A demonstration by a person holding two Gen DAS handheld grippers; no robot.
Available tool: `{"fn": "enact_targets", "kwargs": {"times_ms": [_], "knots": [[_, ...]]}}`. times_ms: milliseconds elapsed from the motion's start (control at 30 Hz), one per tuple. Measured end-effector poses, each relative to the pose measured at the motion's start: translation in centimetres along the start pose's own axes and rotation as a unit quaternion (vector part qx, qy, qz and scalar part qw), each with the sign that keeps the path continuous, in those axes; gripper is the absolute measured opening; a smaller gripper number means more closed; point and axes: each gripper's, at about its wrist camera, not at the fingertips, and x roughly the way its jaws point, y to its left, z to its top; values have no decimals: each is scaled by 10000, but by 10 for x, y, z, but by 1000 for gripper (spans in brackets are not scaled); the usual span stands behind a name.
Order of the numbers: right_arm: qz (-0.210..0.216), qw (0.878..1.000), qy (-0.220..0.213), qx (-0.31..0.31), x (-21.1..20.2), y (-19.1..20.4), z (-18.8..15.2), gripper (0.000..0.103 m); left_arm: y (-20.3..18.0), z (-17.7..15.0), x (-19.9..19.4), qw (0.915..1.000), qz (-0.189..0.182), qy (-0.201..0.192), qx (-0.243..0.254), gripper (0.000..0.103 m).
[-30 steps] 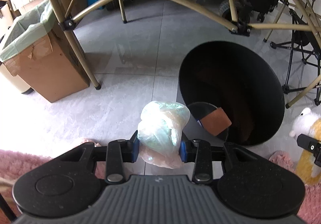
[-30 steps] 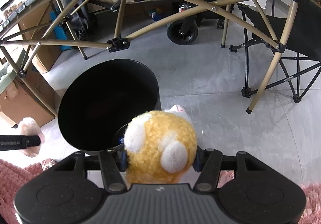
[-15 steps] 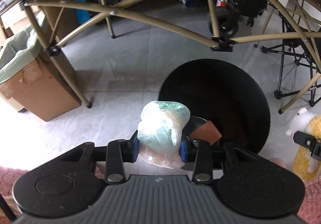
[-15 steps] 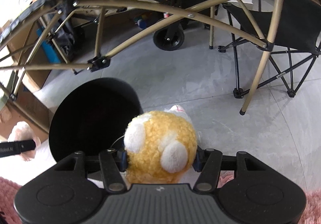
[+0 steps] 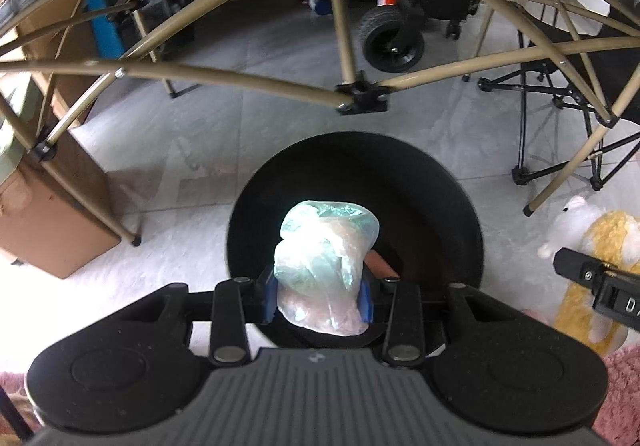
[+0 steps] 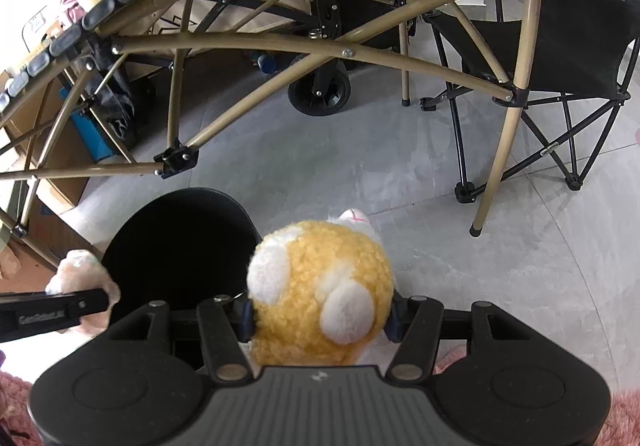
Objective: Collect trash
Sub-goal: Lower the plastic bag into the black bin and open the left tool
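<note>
My left gripper [image 5: 320, 296] is closed on a crumpled plastic bag [image 5: 326, 266], translucent with a green and pink tint; the blue pads press its two sides. In the left wrist view the bag sits at centre, in front of the open mouth of a black bin [image 5: 460, 206], which spreads from 9 o'clock round to 3 o'clock about it. A brown scrap [image 5: 380, 264] shows inside the bin at 3 o'clock from the bag, just beside it.

My right gripper [image 6: 318, 316] is closed on a yellow and white plush toy [image 6: 320, 286], the pads pressed into its two flanks. In the right wrist view the toy fills the centre; the bin [image 6: 180, 238] lies at 9 to 10 o'clock from it, its rim just beside the toy. At 9 o'clock, by the frame edge, one finger of my left gripper [image 6: 52, 312] crosses the bag [image 6: 80, 270], which overlaps the bin's left rim.

In the left wrist view the toy [image 5: 600, 246] and a finger of my right gripper [image 5: 596, 282] appear at 3 o'clock, well outside the bin. A cardboard box [image 5: 48, 214] stands on the grey floor [image 5: 180, 166] at 9 o'clock. Tan table legs [image 5: 240, 78] arch across 12 o'clock, with a black wheel [image 5: 392, 38] behind them. Pink rug [image 5: 624, 378] shows at 4 o'clock.
</note>
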Motion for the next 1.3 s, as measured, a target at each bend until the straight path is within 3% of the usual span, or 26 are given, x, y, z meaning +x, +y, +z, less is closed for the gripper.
{"fn": "enact_targets", "kwargs": {"times_ms": [267,600,1033,1200,1300], "knots": [[-25,10000,-19,93,0,-4,0,56,-21,13,13,9998,-123,59,126,38],[-85,9998,-21,161,3,-8,1,56,-40,20,36,9989,-253,403,55,38],[-152,9998,3,144,7,-9,2,56,-32,20,85,9895,-167,1239,-724,38],[-187,9997,27,163,8,-11,1,56,-31,18,93,9878,-60,1335,-803,39],[-176,9997,26,147,8,-12,1,56,-28,17,92,9869,-62,1366,-853,45]]}}
